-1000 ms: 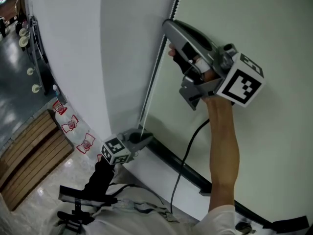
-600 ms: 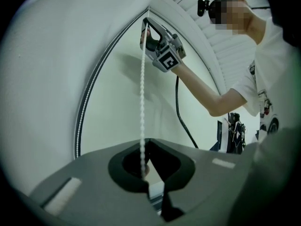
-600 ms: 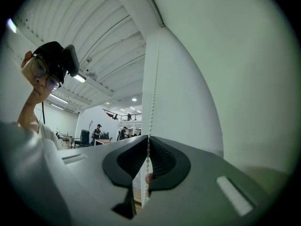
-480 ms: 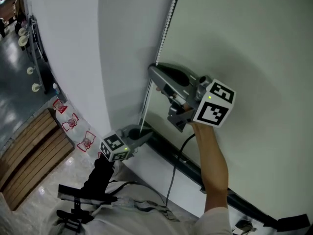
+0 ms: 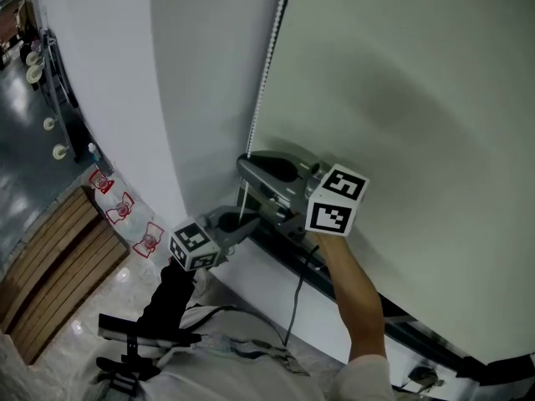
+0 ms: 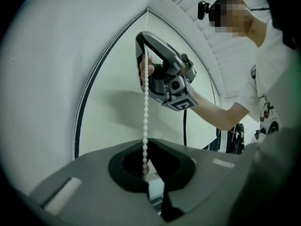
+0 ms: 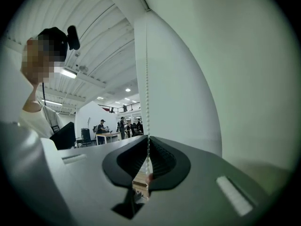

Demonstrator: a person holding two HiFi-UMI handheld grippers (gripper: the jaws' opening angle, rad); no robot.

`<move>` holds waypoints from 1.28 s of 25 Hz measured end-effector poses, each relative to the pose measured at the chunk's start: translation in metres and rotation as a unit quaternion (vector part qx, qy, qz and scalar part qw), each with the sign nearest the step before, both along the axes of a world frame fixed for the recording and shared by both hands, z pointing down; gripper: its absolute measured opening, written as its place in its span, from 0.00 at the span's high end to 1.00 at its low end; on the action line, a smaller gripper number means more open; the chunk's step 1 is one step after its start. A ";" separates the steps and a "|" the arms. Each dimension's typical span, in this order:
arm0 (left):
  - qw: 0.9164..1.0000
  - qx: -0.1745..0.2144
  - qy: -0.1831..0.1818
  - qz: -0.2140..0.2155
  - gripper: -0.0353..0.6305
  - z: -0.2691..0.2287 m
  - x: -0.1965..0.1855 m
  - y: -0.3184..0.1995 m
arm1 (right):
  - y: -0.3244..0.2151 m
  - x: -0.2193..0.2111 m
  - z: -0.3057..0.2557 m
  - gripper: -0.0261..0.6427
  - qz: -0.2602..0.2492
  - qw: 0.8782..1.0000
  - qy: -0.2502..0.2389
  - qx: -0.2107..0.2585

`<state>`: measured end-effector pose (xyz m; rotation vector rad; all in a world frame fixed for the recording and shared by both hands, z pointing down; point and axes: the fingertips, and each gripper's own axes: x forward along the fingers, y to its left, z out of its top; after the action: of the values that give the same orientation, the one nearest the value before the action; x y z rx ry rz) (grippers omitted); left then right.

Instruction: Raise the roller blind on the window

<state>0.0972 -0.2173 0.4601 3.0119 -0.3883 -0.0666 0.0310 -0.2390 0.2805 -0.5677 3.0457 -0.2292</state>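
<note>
The pale green roller blind (image 5: 401, 98) hangs at the right, and its white bead chain (image 5: 261, 90) runs down the blind's left edge. Low on the chain, my right gripper (image 5: 242, 167) is shut on it, and the beads pass between its jaws (image 7: 148, 171). Just below it, my left gripper (image 5: 248, 234) is also shut on the chain. In the left gripper view the bead chain (image 6: 145, 107) runs taut from the right gripper (image 6: 142, 41) down into the left gripper (image 6: 146, 173). A second strand (image 6: 87, 93) follows the blind's edge.
A white wall (image 5: 117, 98) stands left of the blind. A dark rail (image 5: 351, 295) runs under the blind, and a black cable (image 5: 294, 316) hangs from the right gripper. A wooden bench (image 5: 50, 266) lies on the floor below. Distant people (image 7: 110, 125) stand at a table.
My right gripper has come down along the chain, from high beside the blind to just above the left gripper. The left gripper has kept its place.
</note>
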 end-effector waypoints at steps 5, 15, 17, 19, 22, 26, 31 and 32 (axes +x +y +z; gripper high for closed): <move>1.000 -0.001 -0.001 -0.003 0.95 0.000 -0.001 -0.002 | 0.003 -0.003 0.059 0.94 0.001 0.998 0.039 -0.038; 0.999 -0.008 -0.033 0.001 0.95 0.021 0.003 0.000 | 0.011 0.002 0.124 0.94 0.007 0.995 0.064 -0.079; 1.000 -0.006 -0.026 0.004 0.95 0.017 0.003 0.001 | 0.015 0.002 0.120 0.94 0.002 0.996 0.065 -0.069; 1.000 -0.005 -0.019 0.005 0.95 0.011 0.004 0.001 | 0.019 -0.001 0.117 0.94 -0.002 0.996 0.080 -0.047; 1.000 -0.006 -0.005 0.009 0.95 0.004 0.003 0.002 | 0.024 -0.003 0.106 0.90 -0.013 0.996 0.079 -0.025; 1.000 0.005 0.000 0.014 0.95 -0.002 0.005 0.003 | 0.018 -0.001 0.069 0.84 -0.016 0.999 0.042 -0.006; 1.000 0.004 0.000 0.013 0.95 0.000 0.004 0.004 | 0.009 -0.002 0.009 0.83 -0.021 0.999 0.013 0.039; 1.000 0.004 0.000 0.014 0.95 0.000 0.004 0.004 | 0.008 -0.003 -0.003 0.83 -0.023 0.999 0.008 0.048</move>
<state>0.1015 -0.2134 0.4606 3.0241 -0.3480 -0.0662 0.0283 -0.2315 0.2775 -0.4971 3.0674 -0.0797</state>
